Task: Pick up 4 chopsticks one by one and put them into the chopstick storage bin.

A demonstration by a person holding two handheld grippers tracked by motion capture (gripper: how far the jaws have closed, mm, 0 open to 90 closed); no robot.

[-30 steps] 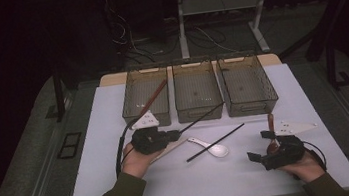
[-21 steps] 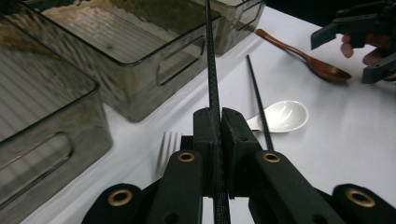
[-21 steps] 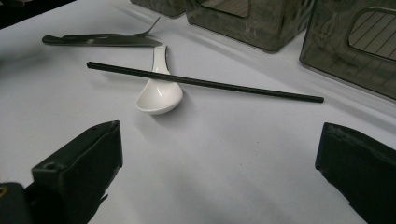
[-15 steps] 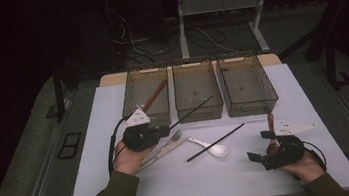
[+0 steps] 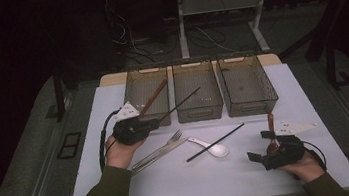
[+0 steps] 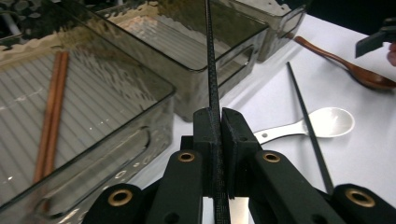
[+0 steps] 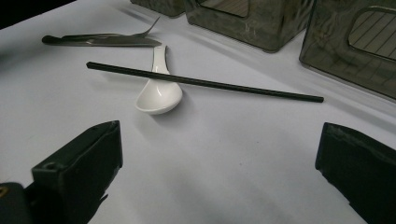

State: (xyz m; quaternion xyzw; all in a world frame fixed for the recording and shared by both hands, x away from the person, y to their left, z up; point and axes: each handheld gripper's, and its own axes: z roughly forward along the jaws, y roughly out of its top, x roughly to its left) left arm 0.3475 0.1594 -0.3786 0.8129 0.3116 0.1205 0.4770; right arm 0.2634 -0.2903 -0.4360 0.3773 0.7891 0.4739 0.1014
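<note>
My left gripper (image 5: pixel 152 123) (image 6: pixel 219 116) is shut on a black chopstick (image 5: pixel 178 105) (image 6: pixel 211 60), held off the table with its far end over the front of the middle bin (image 5: pixel 194 70). A second black chopstick (image 5: pixel 215 142) (image 7: pixel 201 82) lies on the white table across a white spoon (image 5: pixel 214 148) (image 7: pixel 159 95). My right gripper (image 5: pixel 260 146) (image 7: pixel 219 140) rests near the table's front right, open and with nothing in it, facing that spoon. A pair of brown chopsticks (image 5: pixel 153 96) (image 6: pixel 51 116) leans in the left bin (image 5: pixel 136 87).
A third clear bin (image 5: pixel 262 89) stands at the right of the row. A metal fork and knife (image 5: pixel 163 147) (image 7: pixel 102 39) lie between my hands. A brown wooden spoon (image 5: pixel 270 121) (image 6: pixel 355 70) lies just beyond my right gripper.
My left gripper has moved left and away from me toward the bins, carrying the black chopstick upward. The right gripper has stayed where it was.
</note>
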